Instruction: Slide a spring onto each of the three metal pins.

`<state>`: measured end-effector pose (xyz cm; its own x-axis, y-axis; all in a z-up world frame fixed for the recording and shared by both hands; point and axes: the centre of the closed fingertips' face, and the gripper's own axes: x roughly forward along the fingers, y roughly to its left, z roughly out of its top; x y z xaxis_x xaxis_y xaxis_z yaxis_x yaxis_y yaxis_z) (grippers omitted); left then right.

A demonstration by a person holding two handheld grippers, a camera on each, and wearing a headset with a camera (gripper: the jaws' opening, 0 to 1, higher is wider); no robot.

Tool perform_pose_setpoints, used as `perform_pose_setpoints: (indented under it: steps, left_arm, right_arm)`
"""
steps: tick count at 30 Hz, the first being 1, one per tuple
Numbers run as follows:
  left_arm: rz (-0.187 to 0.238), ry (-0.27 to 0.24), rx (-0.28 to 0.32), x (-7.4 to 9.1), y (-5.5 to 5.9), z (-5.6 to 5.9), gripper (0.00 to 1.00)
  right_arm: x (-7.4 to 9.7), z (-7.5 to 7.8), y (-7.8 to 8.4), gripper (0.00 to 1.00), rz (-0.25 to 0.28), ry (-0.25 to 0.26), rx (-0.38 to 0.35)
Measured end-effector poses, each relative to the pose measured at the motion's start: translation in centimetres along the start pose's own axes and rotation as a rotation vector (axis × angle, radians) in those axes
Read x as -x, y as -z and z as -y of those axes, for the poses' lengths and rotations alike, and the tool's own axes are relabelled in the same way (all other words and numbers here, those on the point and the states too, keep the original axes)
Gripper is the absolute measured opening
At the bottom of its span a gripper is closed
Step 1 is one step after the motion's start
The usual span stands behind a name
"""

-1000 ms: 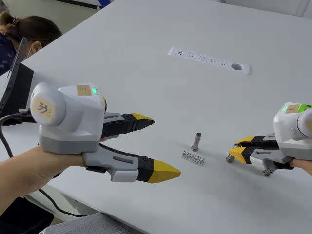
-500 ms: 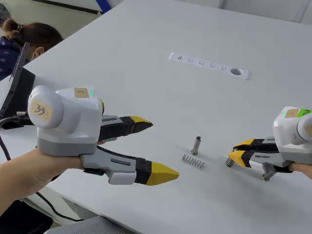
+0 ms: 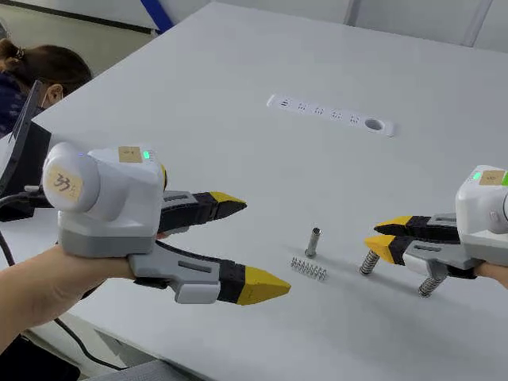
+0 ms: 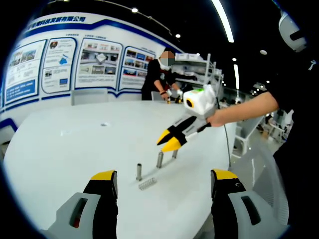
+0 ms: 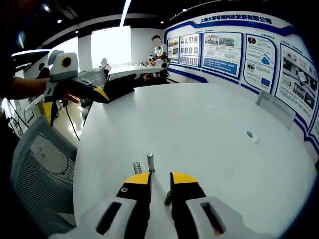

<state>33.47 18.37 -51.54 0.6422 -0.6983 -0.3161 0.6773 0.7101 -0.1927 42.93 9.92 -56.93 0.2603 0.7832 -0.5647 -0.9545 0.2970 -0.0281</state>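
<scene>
Springs, three in all. One loose spring (image 3: 308,269) lies flat on the desk (image 3: 238,119), just beside the one bare pin (image 3: 314,240), at about 7 o'clock from it in the head view. The other two springs already sit on pins. The first sprung pin (image 3: 367,263) stands at about 4 o'clock from the bare pin, and the second sprung pin (image 3: 429,284) stands further out along the same line. That makes three metal pins, all standing on the desk: one bare, two sleeved.

There are two grippers. The left gripper (image 3: 267,242) is held above the desk at 9 o'clock from the bare pin, well apart from it, with its two fingers spread wide and nothing between them. The right gripper (image 3: 371,235) comes in from 3 o'clock. Its two fingers are drawn close with a narrow gap and grip nothing. Their yellow tips hang just above the first sprung pin, and the right gripper view shows that pin in the gap near the right-hand finger.

One white power strip (image 3: 329,113) lies on the desk at 12 o'clock from the bare pin, well apart.
</scene>
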Motion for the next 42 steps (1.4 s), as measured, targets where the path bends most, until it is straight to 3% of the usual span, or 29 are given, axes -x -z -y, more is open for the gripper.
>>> perform_pose_setpoints:
  steps: [5,7,11,21,28,33,42]
  left_arm:
    - [-0.004,-0.006,0.002,0.2,0.1,-0.3,0.78]
    - [-0.006,-0.008,0.004,0.3,0.2,-0.4,0.78]
    - [-0.016,-0.012,0.005,0.6,0.5,-0.6,0.79]
    - [-0.042,-0.039,0.002,1.7,1.2,-1.8,0.79]
    - [-0.046,-0.037,0.012,1.9,1.5,-1.9,0.79]
    - [-0.048,-0.036,0.019,1.8,1.7,-2.0,0.79]
    - [-0.067,-0.02,0.025,1.3,2.3,-1.5,0.78]
  right_arm:
    - [-1.4,-2.5,-0.4,0.16,0.017,-0.061,-0.001]
    - [-2.3,-3.8,0.1,0.16,-0.001,-0.089,0.008]
    - [-4.0,-4.6,2.4,0.18,-0.095,-0.114,0.122]
    - [-6.3,-3.8,4.3,0.18,-0.156,-0.082,0.081]
    - [-7.9,-3.8,5.2,0.18,-0.197,-0.08,0.092]
    - [-8.0,-3.8,5.9,0.18,-0.223,-0.088,0.094]
    - [-8.1,-4.2,5.9,0.13,-0.207,-0.117,0.063]
